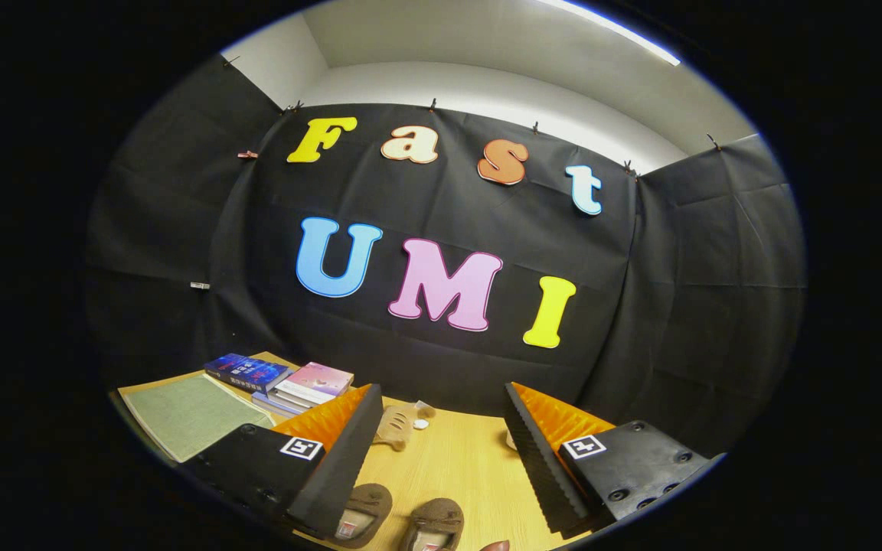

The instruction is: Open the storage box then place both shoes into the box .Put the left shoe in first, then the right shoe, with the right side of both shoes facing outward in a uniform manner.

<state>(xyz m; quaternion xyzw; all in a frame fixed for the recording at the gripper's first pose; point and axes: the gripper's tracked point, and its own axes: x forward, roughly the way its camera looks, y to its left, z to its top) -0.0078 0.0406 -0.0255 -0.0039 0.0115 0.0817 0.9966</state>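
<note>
Two small brown shoes stand side by side on the wooden table point(456, 467), down low between my fingers. One shoe point(368, 509) lies close against the inner side of my left finger. The other shoe point(435, 523) sits just to its right, nearer the middle of the gap. Both show their openings with a pale insole label. My gripper point(441, 392) is open wide and holds nothing. Its fingertips reach past the shoes toward the far edge of the table and are raised above them.
A beige flat object point(395, 425) and small white bits point(422, 422) lie beyond the left fingertip. A stack of books point(280, 379) and a green mat point(188, 413) lie at the far left. The black cloth wall closes the table's far side.
</note>
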